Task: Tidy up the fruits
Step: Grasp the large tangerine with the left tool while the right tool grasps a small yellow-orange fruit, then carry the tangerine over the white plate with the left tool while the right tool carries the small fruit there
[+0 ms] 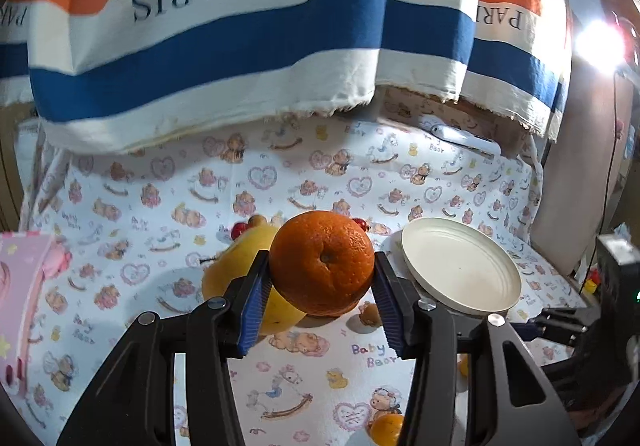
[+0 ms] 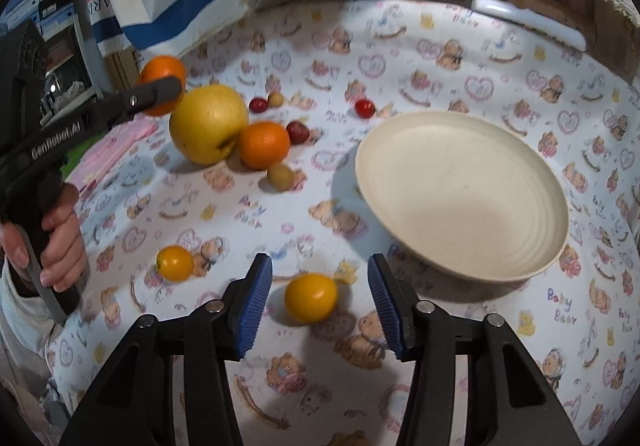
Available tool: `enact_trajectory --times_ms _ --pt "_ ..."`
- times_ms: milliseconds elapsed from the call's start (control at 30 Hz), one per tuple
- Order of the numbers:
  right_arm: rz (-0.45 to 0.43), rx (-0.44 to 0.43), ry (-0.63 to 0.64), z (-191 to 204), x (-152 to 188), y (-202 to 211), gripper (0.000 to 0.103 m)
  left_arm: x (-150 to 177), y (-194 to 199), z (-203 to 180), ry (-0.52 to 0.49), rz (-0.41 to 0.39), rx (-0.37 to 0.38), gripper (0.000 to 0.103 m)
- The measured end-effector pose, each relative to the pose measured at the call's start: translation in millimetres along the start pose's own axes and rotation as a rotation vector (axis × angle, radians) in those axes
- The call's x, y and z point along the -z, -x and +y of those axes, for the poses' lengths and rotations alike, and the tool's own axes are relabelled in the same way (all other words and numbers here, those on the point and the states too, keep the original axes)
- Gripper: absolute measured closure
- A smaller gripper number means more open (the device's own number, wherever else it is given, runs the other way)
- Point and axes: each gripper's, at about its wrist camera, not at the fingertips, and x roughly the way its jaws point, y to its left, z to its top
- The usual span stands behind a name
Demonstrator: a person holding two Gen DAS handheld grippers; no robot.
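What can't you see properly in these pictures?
- Left wrist view: the yellow apple is half hidden behind the orange held in the left gripper.
- Same view: a small orange fruit is cut off by the bottom edge.
- Right wrist view: the shelf items are too blurred to identify.

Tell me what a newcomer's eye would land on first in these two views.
First, the big orange clamped between the blue pads of the left tool, lifted above the bear-print cloth. Next, the empty cream plate at the right of the cloth, with the large yellow apple and a second orange grouped to its left. Closest in, a small yellow tomato lies between the open pads of the right tool.
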Motion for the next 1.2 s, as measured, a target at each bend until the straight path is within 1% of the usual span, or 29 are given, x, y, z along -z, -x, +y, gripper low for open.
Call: enact_trajectory --times_ms 100,267,433,533,633,733,767,833,900,967,1033,1133,1200 --pt "0.025 0.0 0.011 3.0 2.0 -5.1 0.061 1.9 -1.9 1.2 0.01 0.012 -0.006 0.055" --pt "0.064 -0.005 0.017 5.8 5.5 -12.7 0.072 3.3 -0.6 -2.2 -0.006 0.003 -0.02 0.055" --pt "0.043 0.021 0.016 5.0 4.6 -10.0 0.072 2.7 1.8 -5.0 -0.025 -0.017 -0.037 0.055" --pt "0.023 0.024 -0.006 -0.8 1.5 -5.8 0.072 2.4 3.0 -5.7 -0.03 -0.024 -0.04 0.055" --pt "-0.009 0.025 -0.038 -8.6 -2.6 1.2 0.072 1.9 4.3 -6.7 -0.034 -0.031 -0.039 0.055" --pt "-0.074 0.035 -0.075 -18.1 -8.0 11.5 0.072 1.6 7.3 -9.1 -0.047 -0.043 -0.039 0.055" --pt "-0.112 0.044 -0.089 -22.7 -10.0 16.3 0.072 1.4 8.8 -10.2 -0.05 -0.047 -0.037 0.055" --pt "-0.19 0.093 -0.117 -33.8 -12.8 26.0 0.072 0.8 12.3 -14.1 -0.058 -0.055 -0.02 0.055" --pt "-0.232 0.127 -0.147 -44.0 -15.2 33.3 0.072 -0.4 17.2 -20.8 -0.08 -0.068 0.0 0.055" --pt "-0.272 0.138 -0.199 -56.8 -19.0 42.4 0.072 -2.6 23.8 -28.1 -0.101 -0.101 -0.007 0.055" --pt "-0.304 0.152 -0.23 -67.2 -22.3 51.5 0.072 -6.6 26.4 -33.7 -0.114 -0.117 -0.012 0.055" --pt "-0.344 0.244 -0.233 -78.9 -26.4 63.7 0.072 -17.4 23.2 -46.5 -0.154 -0.101 -0.035 0.055" --pt "-0.36 0.275 -0.237 -85.5 -27.3 67.7 0.072 -26.5 22.2 -54.4 -0.155 -0.088 -0.008 0.055"
